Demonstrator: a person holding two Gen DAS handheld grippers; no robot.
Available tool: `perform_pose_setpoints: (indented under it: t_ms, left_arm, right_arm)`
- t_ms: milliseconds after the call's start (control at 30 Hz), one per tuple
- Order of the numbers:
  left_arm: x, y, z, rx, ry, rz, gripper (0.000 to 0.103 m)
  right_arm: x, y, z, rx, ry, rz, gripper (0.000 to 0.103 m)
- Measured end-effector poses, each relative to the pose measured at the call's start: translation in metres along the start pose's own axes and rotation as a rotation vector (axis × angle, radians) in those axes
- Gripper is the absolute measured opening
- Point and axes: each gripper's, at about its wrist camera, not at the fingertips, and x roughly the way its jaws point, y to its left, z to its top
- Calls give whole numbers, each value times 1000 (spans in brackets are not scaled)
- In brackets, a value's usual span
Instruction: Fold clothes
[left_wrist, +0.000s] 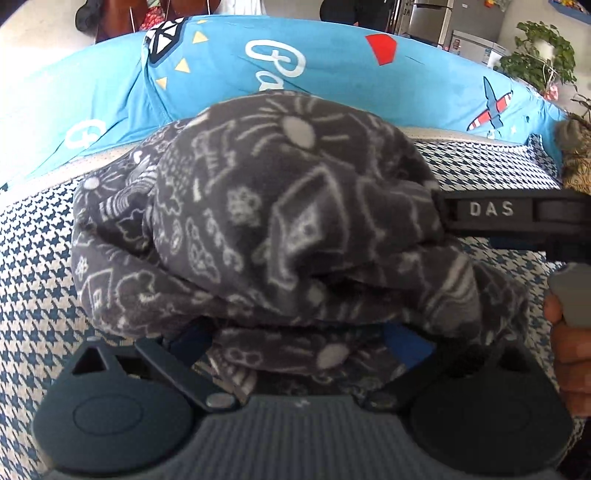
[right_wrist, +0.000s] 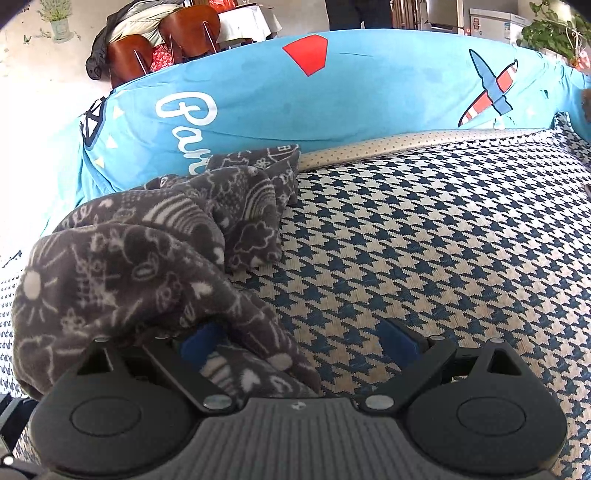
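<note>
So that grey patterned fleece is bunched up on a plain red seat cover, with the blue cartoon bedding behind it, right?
Not quite: the seat cover is a blue-and-cream houndstooth weave, not plain red, as the right wrist view shows. The grey patterned fleece is indeed bunched up on it, with the blue cartoon bedding behind.

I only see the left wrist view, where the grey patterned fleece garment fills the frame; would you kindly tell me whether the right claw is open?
Observer: Yes, the right claw is open, its blue pads wide apart.
Operator: Thank you. Is any fabric between them?
Observer: A fold of the grey patterned fleece garment lies between them, nearer the left pad; the other pad sits over bare blue-and-cream houndstooth cover.
</note>
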Motion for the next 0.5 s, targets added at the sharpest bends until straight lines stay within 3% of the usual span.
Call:
perform_pose_setpoints:
  t_ms: [500]
  left_arm:
    - [-37,4,-7,-18,-56,-14,103]
  right_arm:
    - [-10,9,0,-13,-18,8,96]
